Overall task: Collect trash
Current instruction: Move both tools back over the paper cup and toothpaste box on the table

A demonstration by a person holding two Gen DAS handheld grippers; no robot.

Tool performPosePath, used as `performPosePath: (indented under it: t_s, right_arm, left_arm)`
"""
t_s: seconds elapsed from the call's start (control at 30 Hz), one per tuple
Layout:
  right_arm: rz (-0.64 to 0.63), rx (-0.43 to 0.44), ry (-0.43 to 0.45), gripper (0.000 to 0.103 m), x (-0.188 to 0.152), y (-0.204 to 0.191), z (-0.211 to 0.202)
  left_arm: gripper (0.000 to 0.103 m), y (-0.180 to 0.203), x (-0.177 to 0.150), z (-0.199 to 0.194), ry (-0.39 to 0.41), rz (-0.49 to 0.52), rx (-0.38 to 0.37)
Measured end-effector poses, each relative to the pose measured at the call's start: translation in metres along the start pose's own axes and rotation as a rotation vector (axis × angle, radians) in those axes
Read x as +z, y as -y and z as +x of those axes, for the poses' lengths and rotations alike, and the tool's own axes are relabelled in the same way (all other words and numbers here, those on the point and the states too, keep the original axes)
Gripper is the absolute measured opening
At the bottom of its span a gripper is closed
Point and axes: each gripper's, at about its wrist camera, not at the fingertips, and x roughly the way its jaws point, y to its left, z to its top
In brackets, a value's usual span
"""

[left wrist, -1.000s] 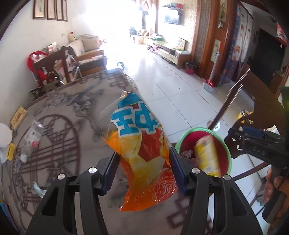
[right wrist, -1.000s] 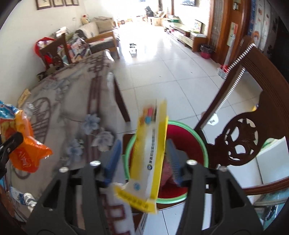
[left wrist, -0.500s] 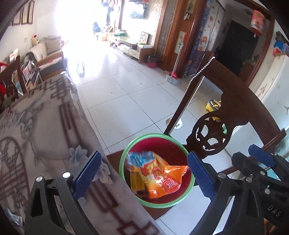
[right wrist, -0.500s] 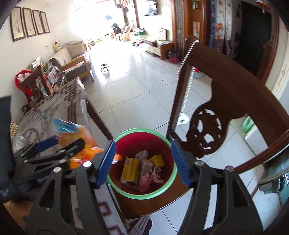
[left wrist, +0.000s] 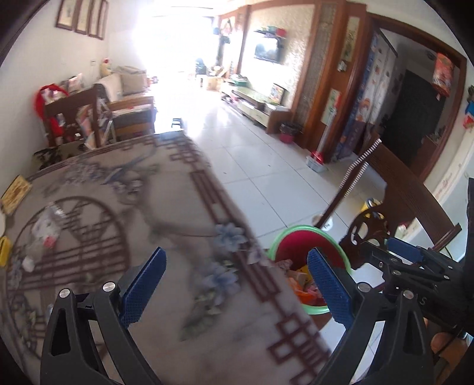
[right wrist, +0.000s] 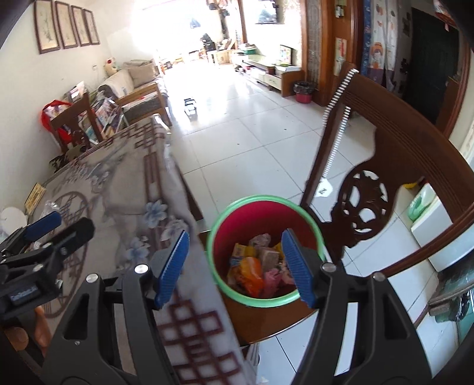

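Right wrist | right hand-held gripper point(right wrist: 235, 263) agape, empty | orange wrapper point(right wrist: 250, 274) below, in bin point(right wrist: 237, 208)

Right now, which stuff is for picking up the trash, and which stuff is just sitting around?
For the job:
- red bin with green rim
- wrappers inside it
- clear plastic wrapper on the table
- left gripper and right gripper, both with open, empty jaws

Just sitting around:
- carved wooden chair
- sofa
- wall pictures

Red bin point(right wrist: 237, 234), green rim; tablecloth point(left wrist: 166, 207) grey, seemingly brown-latticed, blue-flowered.
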Motion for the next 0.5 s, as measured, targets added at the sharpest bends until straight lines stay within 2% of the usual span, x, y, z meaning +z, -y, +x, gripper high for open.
performPosePath:
  t_s: [0.17,0.4,0.5]
  right_arm:
    - [-0.077,0.050,0.016,0.067,-0.003,-0.061,-0.006]
    - [-0.176,0.124,0.030,0.074,-0.016,-0.148,-0.023]
    - [-0.240,0.171,0.003,0.085,-0.033,-0.183,-0.027]
  left_arm:
    - [0.092,-0.068,-0.014,-0.043,0.049,-0.077,0.074]
    - [0.092,-0.152,-0.041,-0.089,0.074,-0.118,0.168]
    - [0.092,-0.191,-0.059,-0.103,0.053,-0.131,0.194]
